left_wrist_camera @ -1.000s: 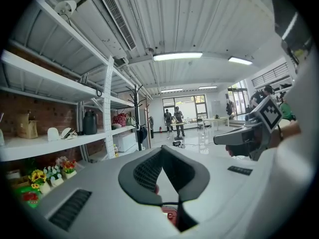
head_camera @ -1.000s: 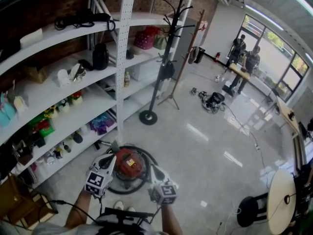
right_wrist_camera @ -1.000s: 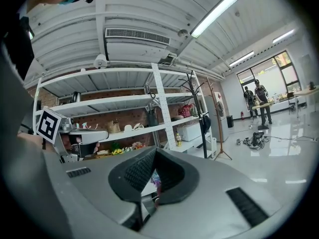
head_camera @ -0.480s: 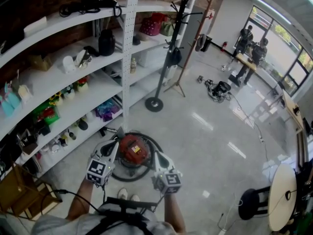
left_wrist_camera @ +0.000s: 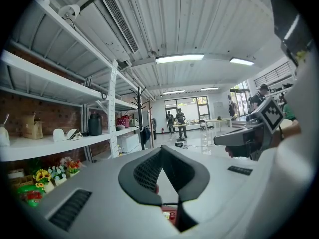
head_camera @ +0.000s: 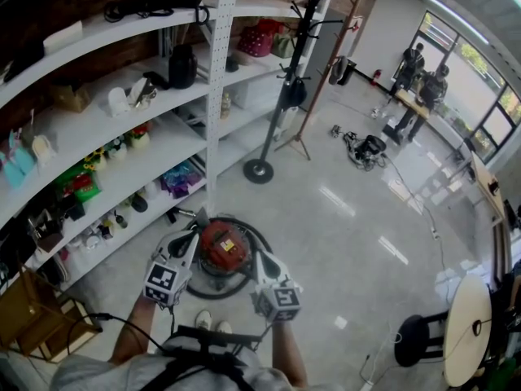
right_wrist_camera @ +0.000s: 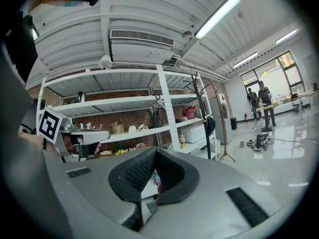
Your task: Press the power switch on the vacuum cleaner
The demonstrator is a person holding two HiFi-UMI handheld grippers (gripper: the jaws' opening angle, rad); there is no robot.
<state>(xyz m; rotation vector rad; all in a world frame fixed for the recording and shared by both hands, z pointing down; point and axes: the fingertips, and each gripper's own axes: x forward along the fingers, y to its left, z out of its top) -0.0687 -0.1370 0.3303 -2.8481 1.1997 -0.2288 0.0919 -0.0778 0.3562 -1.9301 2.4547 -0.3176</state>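
Note:
A round red vacuum cleaner (head_camera: 222, 248) sits on the floor by the shelf foot, with a black hose (head_camera: 259, 239) coiled around it. My left gripper (head_camera: 190, 243) hangs over its left edge with the jaws together and nothing held. My right gripper (head_camera: 258, 261) hovers at the vacuum's right edge, also shut and empty. In the left gripper view the left gripper (left_wrist_camera: 162, 151) points out into the room, and a sliver of the red vacuum (left_wrist_camera: 170, 214) shows below its pads. The right gripper (right_wrist_camera: 155, 151) in its own view faces the shelves. No switch can be made out.
White shelving (head_camera: 122, 129) full of small goods runs along the left. A black coat stand (head_camera: 282, 88) has its round base (head_camera: 258, 170) just beyond the vacuum. Two people (head_camera: 417, 88) stand far off by a table. A round table (head_camera: 467, 332) and black stool (head_camera: 415, 353) are at right.
The head camera has shifted a little, so the vacuum sits slightly further right in view. Both grippers stay shut on either side of it, a touch closer over it.

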